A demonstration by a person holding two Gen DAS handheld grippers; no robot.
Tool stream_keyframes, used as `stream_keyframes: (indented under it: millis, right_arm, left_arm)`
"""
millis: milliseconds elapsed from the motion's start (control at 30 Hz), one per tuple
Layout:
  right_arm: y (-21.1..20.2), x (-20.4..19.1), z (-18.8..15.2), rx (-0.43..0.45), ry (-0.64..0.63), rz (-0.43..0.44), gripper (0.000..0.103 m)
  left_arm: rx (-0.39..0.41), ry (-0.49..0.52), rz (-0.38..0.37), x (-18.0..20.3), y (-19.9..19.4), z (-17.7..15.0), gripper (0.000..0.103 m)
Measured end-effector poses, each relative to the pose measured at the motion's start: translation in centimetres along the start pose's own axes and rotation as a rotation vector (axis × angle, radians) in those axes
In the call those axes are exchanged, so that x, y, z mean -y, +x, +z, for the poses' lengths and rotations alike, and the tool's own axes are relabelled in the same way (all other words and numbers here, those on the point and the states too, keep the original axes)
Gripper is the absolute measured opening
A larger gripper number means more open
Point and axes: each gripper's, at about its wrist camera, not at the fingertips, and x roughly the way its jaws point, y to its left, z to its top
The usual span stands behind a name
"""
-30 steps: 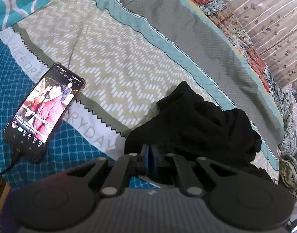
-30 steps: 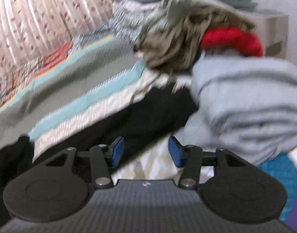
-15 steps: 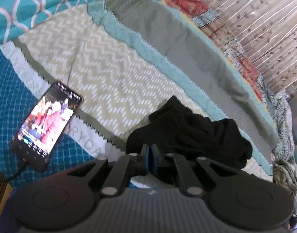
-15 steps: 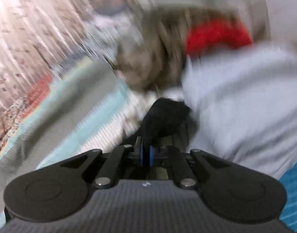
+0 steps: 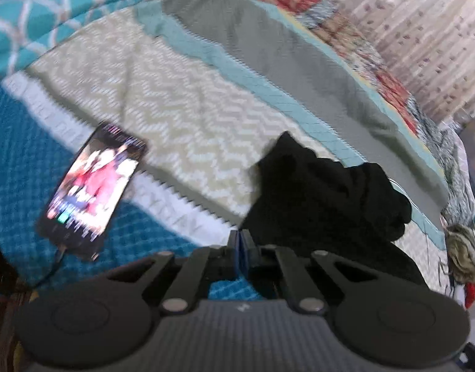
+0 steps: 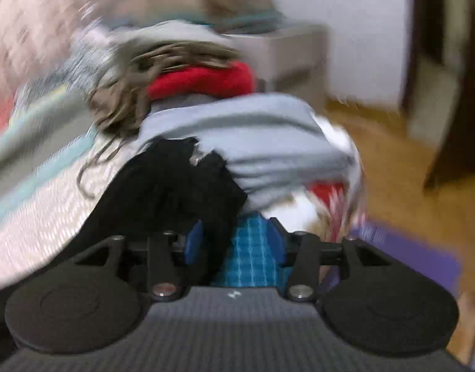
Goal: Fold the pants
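The black pants (image 5: pixel 324 204) lie bunched on the patterned bedspread (image 5: pixel 181 124). In the left wrist view my left gripper (image 5: pixel 240 248) sits at their near left corner, its blue pads pressed together on what looks like an edge of the black cloth. In the right wrist view, which is blurred, the other end of the pants (image 6: pixel 175 186) drapes over my right gripper (image 6: pixel 234 241). Its jaws are opening. A fold of black cloth hangs between them against the left pad (image 6: pixel 194 241), and the right pad stands free of it.
A lit phone (image 5: pixel 95 189) on a cable lies left of the pants. A stack of grey folded clothes (image 6: pixel 253 133), with a red garment (image 6: pixel 203 80) and an olive one (image 6: pixel 129 99) behind it, sits at the bed's end. Wooden floor (image 6: pixel 408 170) and a purple mat (image 6: pixel 417 260) lie to the right.
The right gripper shut on the black cloth half a second ago; its jaws now stand apart and its view has swung right towards the floor. The left gripper stayed shut at the pants' corner.
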Motion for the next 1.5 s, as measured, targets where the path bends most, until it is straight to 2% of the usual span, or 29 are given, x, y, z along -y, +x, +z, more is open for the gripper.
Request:
stream_keyframes:
  millis: [33, 100, 167, 233, 300, 367, 433, 533, 633, 700, 767, 800, 833, 900, 967, 1100, 1167, 1233, 1300, 1333, 1367, 1400, 1467, 1500]
  right_arm:
    - [-0.8, 0.2, -0.2, 0.030, 0.022, 0.004, 0.047]
    - [-2.4, -1.4, -0.2, 0.091, -0.019, 0.052, 0.046]
    - [-2.9, -5.0, -0.2, 0.093, -0.103, 0.142, 0.046]
    - [-3.0, -9.2, -0.3, 0.066, -0.184, 0.270, 0.046]
    - [-2.6, -13.6, -0.9, 0.012, -0.254, 0.411, 0.047]
    - [-1.9, -18.0, -1.6, -0.032, -0.316, 0.521, 0.047]
    - [-0.1, -22.5, -2.4, -0.087, -0.366, 0.596, 0.047]
    - [2.9, -28.4, -4.4, -0.161, -0.425, 0.652, 0.047]
    - [6.5, -33.2, -6.8, -0.282, -0.452, 0.670, 0.047]
    - [8.7, -35.5, -8.7, -0.381, -0.434, 0.679, 0.048]
    - [10.3, -37.3, -11.0, -0.455, -0.421, 0.678, 0.049]
    - [10.1, -37.8, -12.3, -0.481, -0.421, 0.674, 0.049]
    - [9.7, -38.5, -13.4, -0.484, -0.439, 0.662, 0.047]
    - [7.7, -39.5, -14.2, -0.404, -0.547, 0.638, 0.009]
    - [6.9, -39.3, -12.1, -0.356, -0.546, 0.672, 0.008]
    - [3.7, -36.0, -4.6, -0.038, -0.568, 0.606, 0.008]
    - [2.5, -33.1, -1.3, 0.092, -0.546, 0.560, 0.008]
    - [1.7, -30.0, 1.2, 0.212, -0.547, 0.457, 0.008]
    - [2.1, -27.3, 2.2, 0.283, -0.578, 0.333, 0.010]
    - [2.8, -26.3, 2.4, 0.284, -0.597, 0.274, 0.013]
    - [3.5, -25.5, 2.3, 0.265, -0.600, 0.214, 0.017]
    - [4.4, -24.2, 2.5, 0.225, -0.571, 0.168, 0.026]
    - [5.2, -22.2, 2.9, 0.172, -0.467, 0.159, 0.028]
    - [5.3, -21.3, 2.8, 0.145, -0.411, 0.175, 0.028]
  left_arm:
    - [0.010, 0.016, -0.004, 0.6, 0.2, 0.2, 0.007]
    - [0.026, 0.033, -0.016, 1.7, 1.0, 1.3, 0.016]
    - [0.049, 0.041, -0.020, 3.0, 2.3, 3.0, 0.040]
    - [0.088, 0.088, -0.017, 5.0, 4.0, 4.9, 0.045]
    - [0.092, 0.135, -0.027, 7.0, 6.1, 6.8, 0.053]
    - [0.074, 0.185, -0.045, 8.9, 8.5, 8.5, 0.075]
    - [0.062, 0.244, -0.034, 10.4, 11.2, 9.8, 0.084]
    - [0.003, 0.283, -0.016, 11.2, 15.4, 11.1, 0.085]
    - [-0.086, 0.263, -0.034, 10.5, 18.9, 11.2, 0.085]
    - [-0.124, 0.243, -0.052, 9.9, 20.2, 10.6, 0.069]
    - [-0.181, 0.239, -0.066, 10.0, 21.3, 9.8, 0.009]
    - [-0.201, 0.247, -0.061, 10.3, 21.6, 9.3, 0.002]
    - [-0.200, 0.262, -0.058, 10.5, 21.5, 8.6, 0.002]
    - [-0.154, 0.289, -0.053, 10.9, 20.1, 8.5, 0.002]
    - [-0.055, 0.261, -0.068, 10.4, 17.0, 9.6, 0.002]
    - [0.171, 0.096, -0.115, 6.7, 9.5, 12.5, 0.002]
    - [0.231, 0.055, -0.110, 5.0, 7.0, 12.8, 0.002]
    - [0.239, 0.047, -0.097, 3.8, 5.9, 12.5, 0.002]
    - [0.213, 0.056, -0.080, 3.5, 6.4, 12.1, 0.003]
    - [0.187, 0.055, -0.060, 3.7, 7.1, 12.0, 0.004]
    - [0.164, 0.068, -0.056, 4.2, 7.9, 11.9, 0.012]
    - [0.149, 0.088, -0.061, 4.7, 8.7, 11.8, 0.019]
    - [0.123, 0.140, -0.056, 6.4, 10.9, 11.7, 0.066]
    - [0.113, 0.166, -0.048, 7.1, 12.1, 11.7, 0.073]
